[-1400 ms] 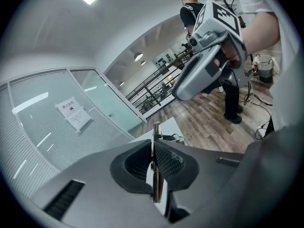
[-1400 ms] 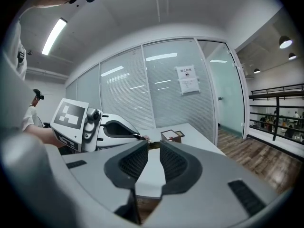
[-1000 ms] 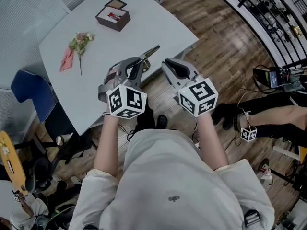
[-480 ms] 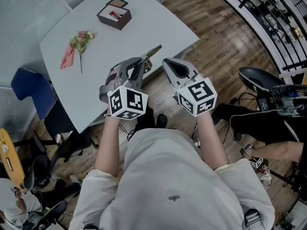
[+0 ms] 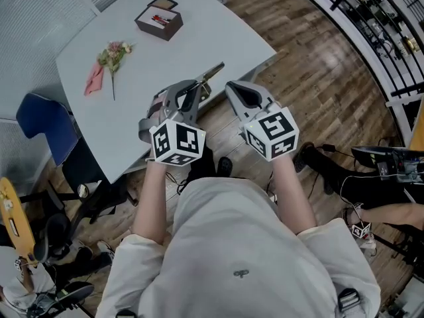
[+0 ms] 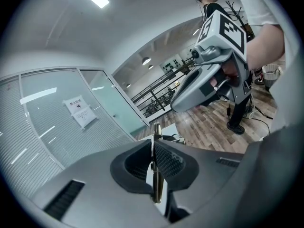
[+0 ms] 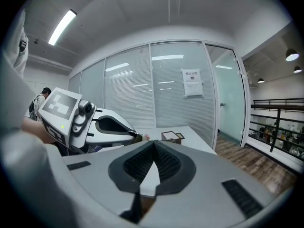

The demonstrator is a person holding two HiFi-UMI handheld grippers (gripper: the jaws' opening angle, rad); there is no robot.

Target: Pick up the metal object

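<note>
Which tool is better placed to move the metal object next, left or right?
Left. The left tool is shut on the metal object, which sticks out beyond its jaws. The right tool beside it is shut and empty.

Metal object (image 5: 213, 69) in left tool (image 5: 193, 87), box (image 5: 159, 20) behind flowers (image 5: 112, 55)

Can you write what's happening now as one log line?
left gripper: shut on metal object | right gripper: shut, empty | flower, box: on table
</note>
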